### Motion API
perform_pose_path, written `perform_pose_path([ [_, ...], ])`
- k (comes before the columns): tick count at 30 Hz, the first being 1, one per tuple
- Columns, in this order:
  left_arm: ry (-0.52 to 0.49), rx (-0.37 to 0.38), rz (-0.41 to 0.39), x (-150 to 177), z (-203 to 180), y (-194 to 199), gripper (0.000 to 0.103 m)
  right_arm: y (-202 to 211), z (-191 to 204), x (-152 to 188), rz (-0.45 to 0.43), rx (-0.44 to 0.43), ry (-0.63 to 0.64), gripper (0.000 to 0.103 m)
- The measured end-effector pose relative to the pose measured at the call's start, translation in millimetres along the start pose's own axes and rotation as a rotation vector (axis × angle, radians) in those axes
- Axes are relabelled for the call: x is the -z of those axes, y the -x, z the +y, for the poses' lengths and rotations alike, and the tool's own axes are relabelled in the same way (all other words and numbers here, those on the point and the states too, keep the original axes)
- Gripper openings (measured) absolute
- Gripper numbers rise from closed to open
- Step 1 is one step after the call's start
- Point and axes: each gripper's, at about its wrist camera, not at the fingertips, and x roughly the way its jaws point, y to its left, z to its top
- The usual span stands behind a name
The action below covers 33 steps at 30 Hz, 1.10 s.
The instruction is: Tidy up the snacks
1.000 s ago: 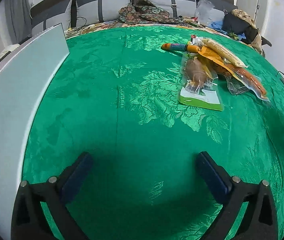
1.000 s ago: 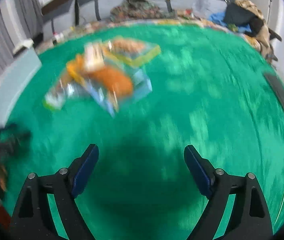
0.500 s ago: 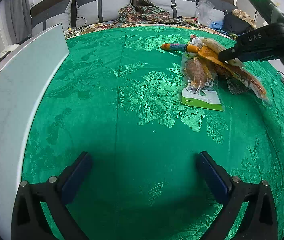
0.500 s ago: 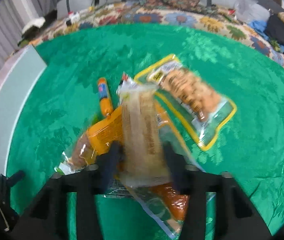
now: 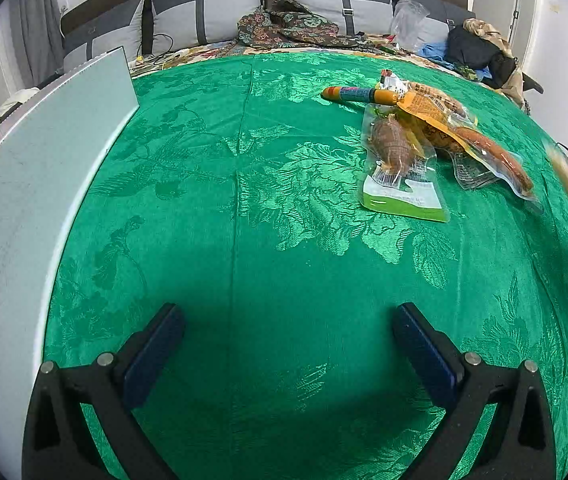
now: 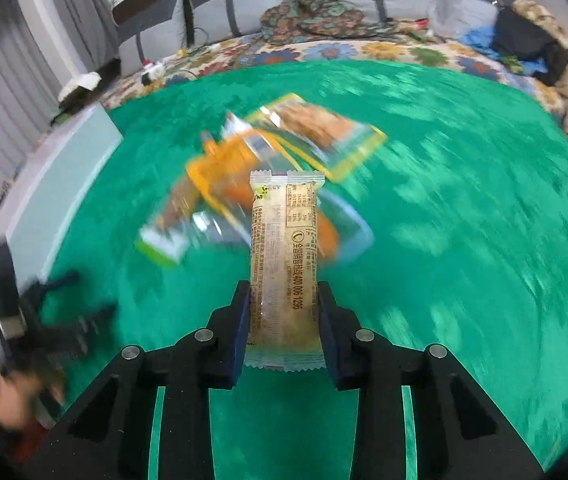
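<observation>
Tongs on the right (image 6: 283,316) clamped on a long pale snack bar (image 6: 284,256) in a clear crimped wrapper, pads pressing both long edges near its lower end, the bar pointing straight ahead along the fingers, lifted clear of the green patterned cloth (image 6: 464,240). Black print along the wrapper, too small to read in full.

Behind and below the bar, a blurred heap of remaining snacks (image 6: 259,184), lying on the cloth toward its far middle. Sharper from the left wrist view: an orange sausage stick with a blue band (image 5: 358,94) at the far edge of the heap, a clear pouch with a brown lump and a green bottom strip (image 5: 400,168) nearest, an orange-printed packet (image 5: 432,110) overlapping it, and a long reddish sausage in clear film (image 5: 492,156) angled off to the right. All touching or overlapping one another.

Left tongs (image 5: 288,340) spread wide, nothing between the blue pads (image 5: 151,354), hanging low over bare cloth in the near part of the surface, well apart from the heap.

Pale grey-white panel (image 5: 35,184) standing along the left edge of the cloth. Grey cushions (image 5: 203,16) lined up at the back, with a heap of patterned fabric (image 5: 288,28) and dark clothing (image 5: 480,52) beyond the far edge. Blurred streak at the right rim of the left view, not identifiable.
</observation>
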Motion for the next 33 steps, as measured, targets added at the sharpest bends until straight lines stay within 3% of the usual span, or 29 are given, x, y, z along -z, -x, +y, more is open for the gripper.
perform_pose_path([
  [4,0.000,0.000,0.000,0,0,-1,0.103,-3,-5,48,0.017,0.045,0.009,0.033],
  [6,0.000,0.001,0.000,0,0,0,0.103,-8,-4,58,0.002,0.057,0.019,0.039],
  [7,0.000,0.001,0.000,0,0,-1,0.103,-9,-6,60,-0.011,0.059,0.015,0.048],
  [8,0.000,0.001,0.000,0,0,0,0.103,-10,-8,61,-0.016,0.052,0.003,0.072],
  [9,0.000,0.001,0.000,0,0,1,0.103,-10,-10,62,-0.016,0.047,-0.006,0.077],
  [12,0.000,0.000,0.000,-1,0,0,0.103,4,-22,61,-0.046,0.025,-0.034,0.076],
  [15,0.000,0.001,0.000,0,0,0,0.103,35,-46,64,-0.173,0.006,-0.103,0.078],
  [17,0.000,0.001,0.001,0,0,0,0.103,43,-75,66,-0.226,0.069,-0.193,0.081],
  [19,-0.006,0.004,0.010,-1,-2,0,0.103,28,-100,64,-0.152,0.179,-0.262,0.081],
  [21,-0.029,0.037,0.068,-12,-6,-4,0.103,10,-115,66,-0.105,0.232,-0.266,0.080],
  [22,-0.033,0.075,0.089,-18,-9,-7,0.102,11,-114,67,-0.141,0.265,-0.232,0.080],
  [24,-0.028,0.170,0.105,-36,-17,-8,0.102,7,-113,66,-0.131,0.284,-0.215,0.082],
  [26,-0.044,0.205,0.099,-57,-28,-11,0.102,5,-108,65,-0.123,0.301,-0.193,0.082],
  [30,-0.154,0.178,0.096,-101,-64,-28,0.101,3,-102,65,-0.108,0.329,-0.166,0.082],
  [32,-0.190,0.121,0.133,-118,-78,-49,0.094,1,-100,63,-0.107,0.328,-0.166,0.082],
  [33,-0.181,0.117,0.157,-122,-79,-57,0.085,1,-102,63,-0.107,0.328,-0.166,0.082],
])
